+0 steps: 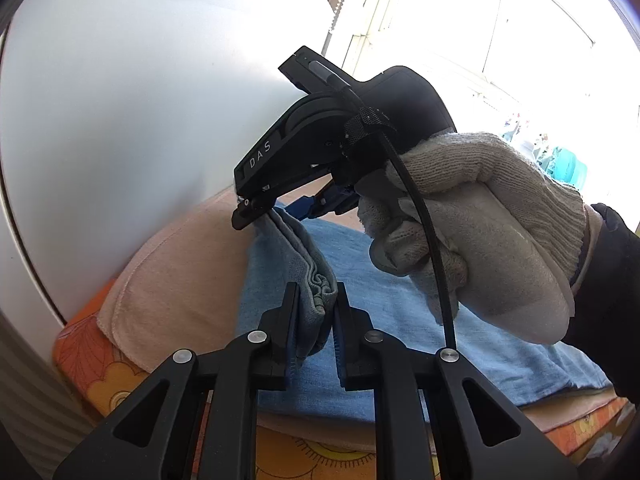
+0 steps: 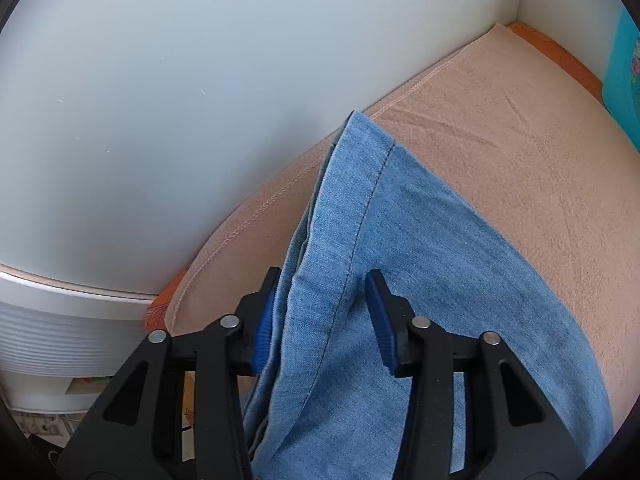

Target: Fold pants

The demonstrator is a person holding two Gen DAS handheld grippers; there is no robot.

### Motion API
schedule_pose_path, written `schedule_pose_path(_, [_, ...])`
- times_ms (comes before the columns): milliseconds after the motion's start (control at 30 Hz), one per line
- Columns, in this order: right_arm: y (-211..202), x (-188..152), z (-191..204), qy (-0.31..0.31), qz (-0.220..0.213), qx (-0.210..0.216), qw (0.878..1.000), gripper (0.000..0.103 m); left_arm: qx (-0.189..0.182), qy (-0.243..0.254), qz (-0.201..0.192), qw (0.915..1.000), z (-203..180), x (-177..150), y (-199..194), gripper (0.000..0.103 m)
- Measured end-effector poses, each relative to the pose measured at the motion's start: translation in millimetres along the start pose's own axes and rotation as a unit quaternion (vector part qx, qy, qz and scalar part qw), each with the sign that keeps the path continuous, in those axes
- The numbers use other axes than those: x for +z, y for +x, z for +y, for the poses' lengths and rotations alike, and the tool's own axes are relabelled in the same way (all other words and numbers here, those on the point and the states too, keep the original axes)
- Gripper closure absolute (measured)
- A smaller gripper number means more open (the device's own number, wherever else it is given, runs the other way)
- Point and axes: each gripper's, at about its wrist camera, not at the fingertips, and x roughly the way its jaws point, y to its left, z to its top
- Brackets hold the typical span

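Note:
The pants [image 1: 400, 320] are light blue denim, lying on a peach blanket [image 1: 180, 288]. In the left wrist view my left gripper [image 1: 316, 308] is shut on a bunched edge of the pants [image 1: 312, 280], lifted off the rest. The right gripper's tool [image 1: 320, 148], held by a white-gloved hand [image 1: 472, 232], pinches the same edge farther along. In the right wrist view my right gripper [image 2: 324, 308] has its jaws fairly wide, with a hemmed fold of the pants [image 2: 340, 240] between them; the left pad [image 2: 266, 328] touches the cloth, the right pad stands apart.
A white wall [image 2: 180, 100] runs close along the blanket's far side. An orange flowered sheet [image 1: 92, 364] lies under the blanket. A turquoise object [image 2: 624, 80] stands at the right edge. A bright window [image 1: 500, 20] is behind the hand.

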Motion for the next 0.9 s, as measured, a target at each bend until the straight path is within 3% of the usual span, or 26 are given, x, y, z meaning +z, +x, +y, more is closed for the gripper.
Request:
schedule_pose_path(33, [-5,-1,-2,-0.001,-0.004,-0.002,1.000,0.085,-0.005,-0.001,0.003,1.0000,-2,4,6,0.090])
schedule_pose_path(133, [-24,-5,-12,0.006,-0.024,0.000,1.000,0.092,-0.020,0.004,0.008,0.9998,-8,7,14,0.090])
schedule_pose_path(433, [-115,-38,-59,0.047,-0.101,0.006,0.994,0.094,-0.108,0.046,0.010,0.9930,-54,32,33,0.090])
schedule_pose_path(567, [-138,-50,-97,0.068,-0.121,-0.013,0.990,0.094,-0.162,0.067,0.022,0.9842,-83,42,46,0.090])
schedule_pose_path(900, [-180,-127,-165,0.136,-0.152,-0.062,0.977,0.095,-0.269,0.110,0.063,0.9548,-143,59,91,0.090])
